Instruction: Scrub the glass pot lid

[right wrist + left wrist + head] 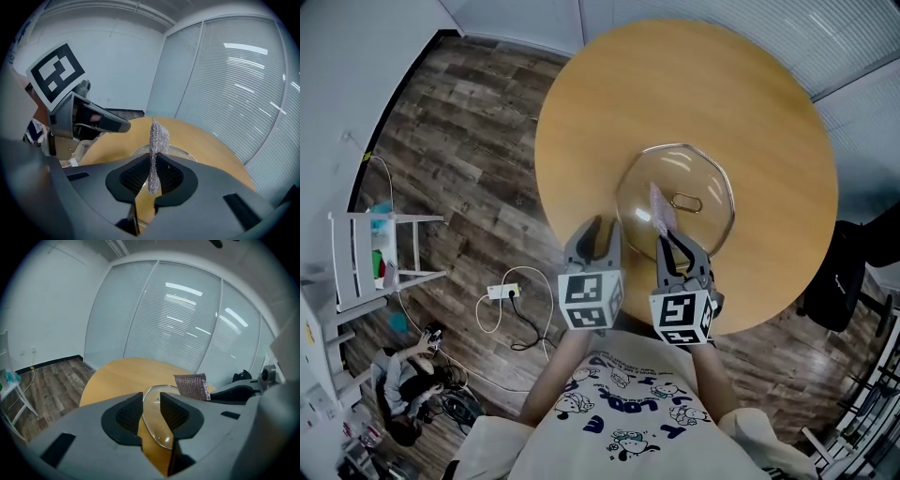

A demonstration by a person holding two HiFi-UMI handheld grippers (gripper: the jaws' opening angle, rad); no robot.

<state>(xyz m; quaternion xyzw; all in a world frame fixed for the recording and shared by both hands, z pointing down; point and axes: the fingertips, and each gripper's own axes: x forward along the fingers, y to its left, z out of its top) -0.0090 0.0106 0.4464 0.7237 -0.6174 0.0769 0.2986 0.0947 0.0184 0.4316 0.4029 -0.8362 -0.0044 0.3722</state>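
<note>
The glass pot lid (705, 176) lies flat on the round wooden table (609, 103), near the edge closest to the person, its metal handle (685, 202) on top. A silvery mesh scrub pad (158, 137) stands on edge over the lid's near side, clamped between the closed jaws of the right gripper (152, 163). The left gripper (151, 398) hangs just beside the lid's left rim, its jaws a narrow gap apart and empty; the rim shows through that gap. Dark wood floor (459, 141) surrounds the table.
</note>
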